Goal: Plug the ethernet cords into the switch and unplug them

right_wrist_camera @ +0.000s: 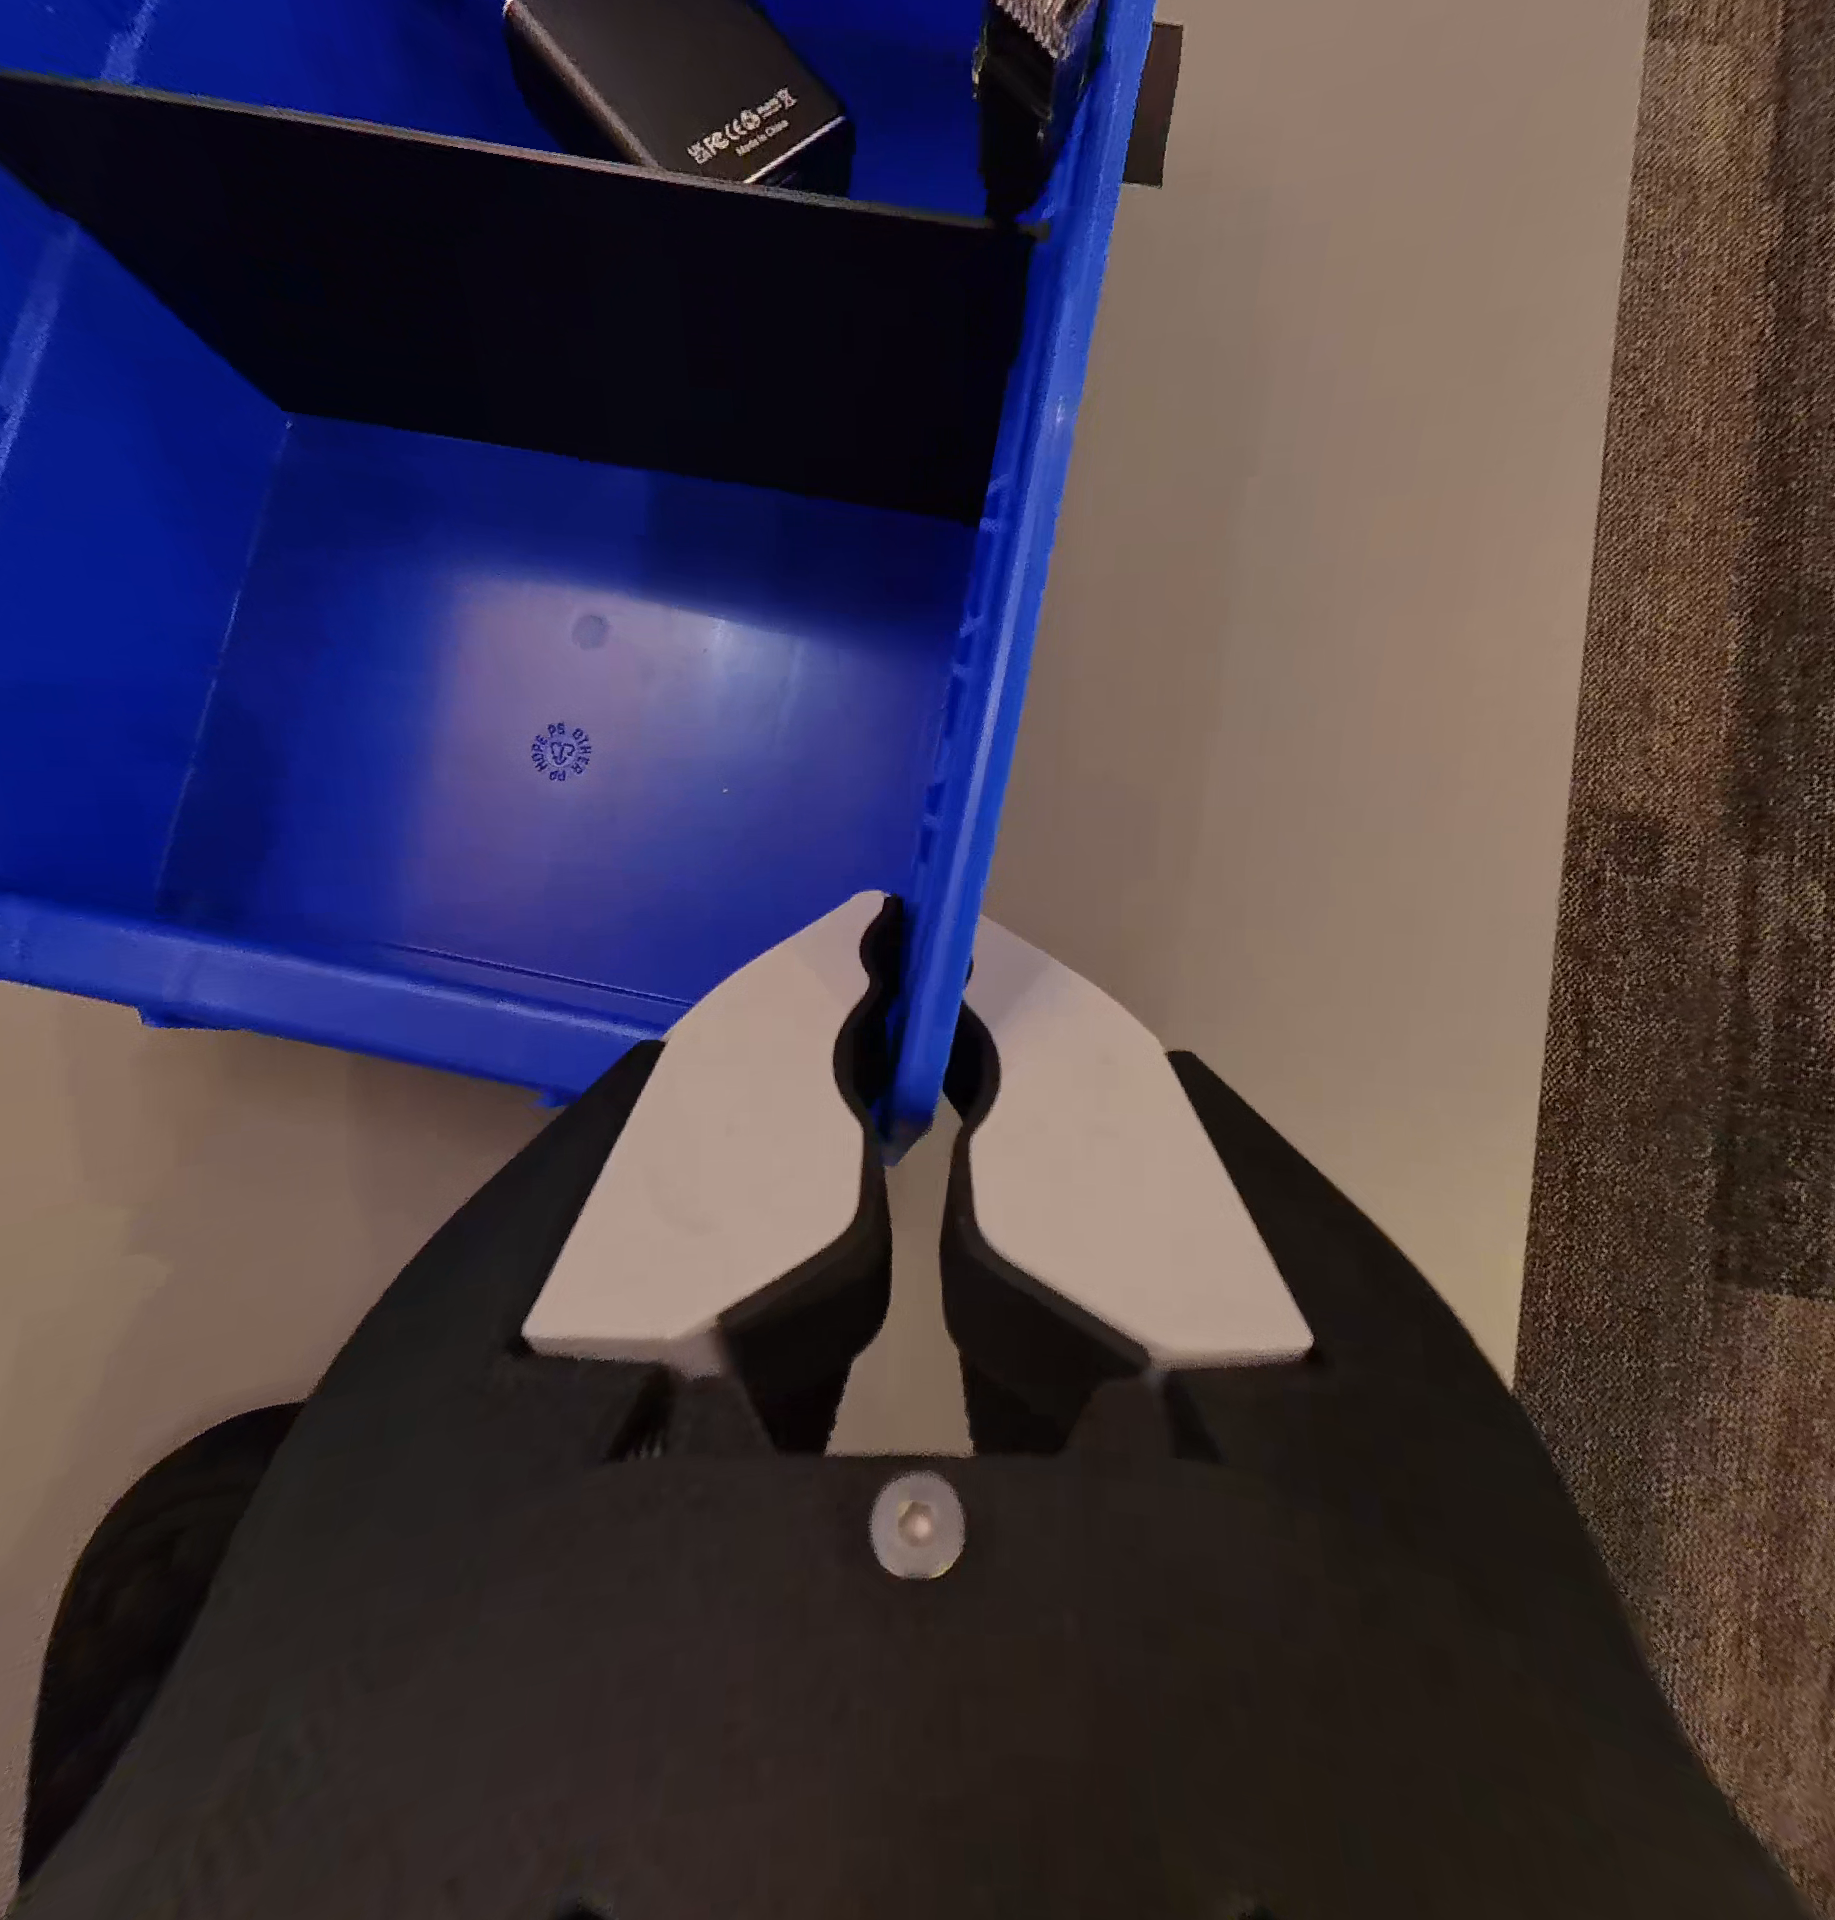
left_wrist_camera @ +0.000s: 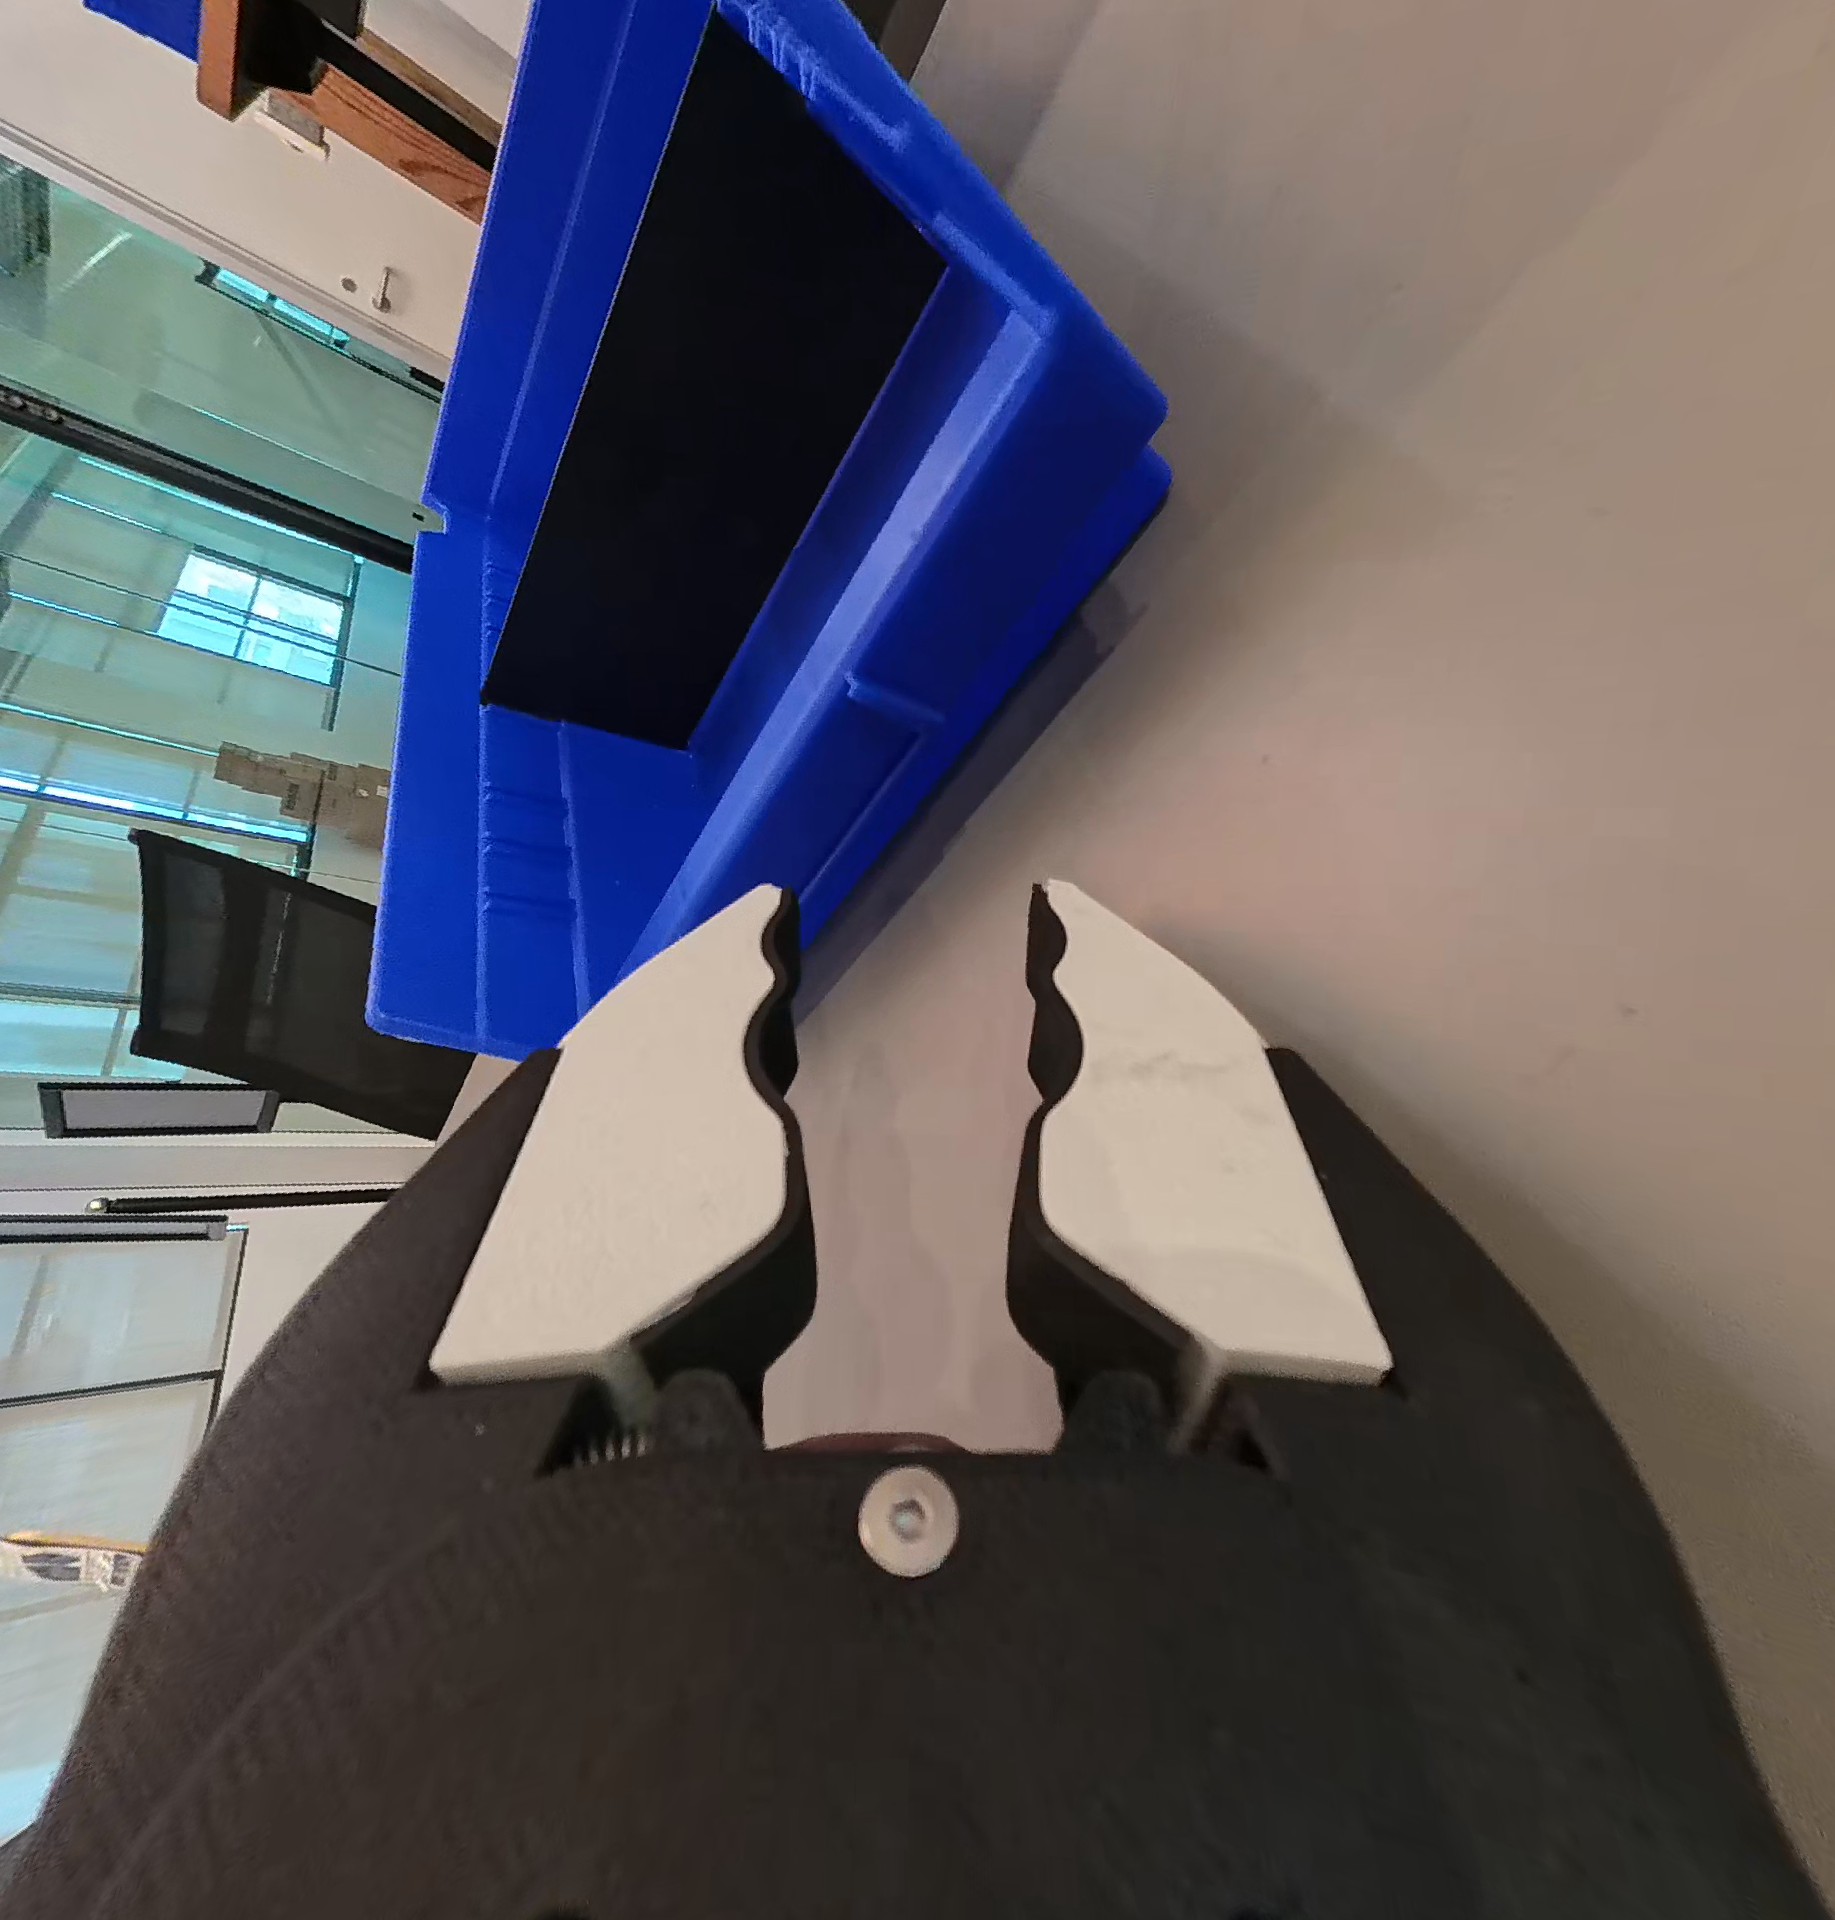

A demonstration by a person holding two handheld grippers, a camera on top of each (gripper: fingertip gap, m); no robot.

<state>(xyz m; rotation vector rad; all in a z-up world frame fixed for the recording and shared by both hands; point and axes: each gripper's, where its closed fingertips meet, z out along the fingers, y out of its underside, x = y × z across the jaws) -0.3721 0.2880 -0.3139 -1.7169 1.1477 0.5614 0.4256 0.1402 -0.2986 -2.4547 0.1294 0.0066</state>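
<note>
1. While clamped on the blue bin's side wall [right_wrist_camera: 1006,665], right fingers [right_wrist_camera: 788,1039] sit nearer the black switch [right_wrist_camera: 684,94], straight ahead beyond the black divider [right_wrist_camera: 580,312].
2. Left fingers [left_wrist_camera: 674,1039] parted, holding nothing, beside the bin on the counter [left_wrist_camera: 1464,727].
3. Cords: cannot tell.

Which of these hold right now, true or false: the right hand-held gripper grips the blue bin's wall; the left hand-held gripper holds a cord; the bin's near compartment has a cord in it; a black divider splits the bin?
1. The right hand-held gripper is shut on the blue bin's side wall. True.
2. The left hand-held gripper holds a cord. False: its fingers stand apart with nothing between them.
3. The near compartment holds a cord. False: it shows only bare blue floor.
4. A black divider splits the bin. True.
</note>
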